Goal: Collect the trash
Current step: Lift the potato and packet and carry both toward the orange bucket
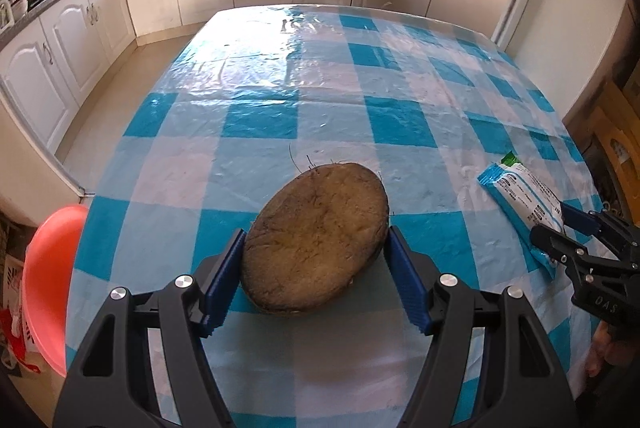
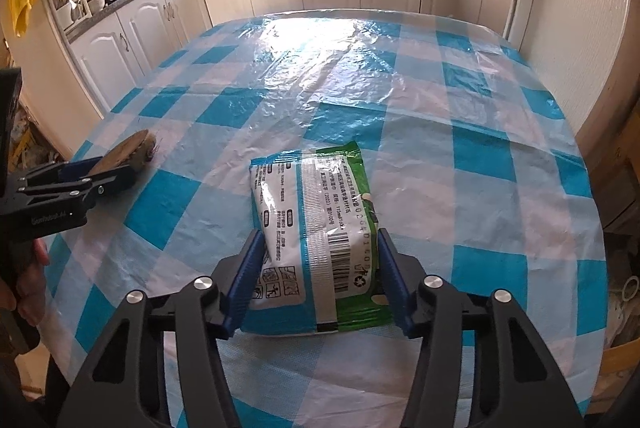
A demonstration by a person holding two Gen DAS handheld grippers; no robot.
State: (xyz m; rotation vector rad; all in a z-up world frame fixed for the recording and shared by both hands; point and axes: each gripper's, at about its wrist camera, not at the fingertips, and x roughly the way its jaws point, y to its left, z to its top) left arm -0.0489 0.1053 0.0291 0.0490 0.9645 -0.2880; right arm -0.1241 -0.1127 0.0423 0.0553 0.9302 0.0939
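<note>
L gripper pinches coconut shell near table's front-left edge. R gripper straddles wrapper near front edge, pads at its sides; contact unclear.

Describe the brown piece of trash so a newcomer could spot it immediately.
On the blue-and-white checked tablecloth, look at the near end, between the blue pads of the left hand-held gripper. The coconut shell is rough, brown and fibrous, unlike the glossy printed snack packet.
</note>
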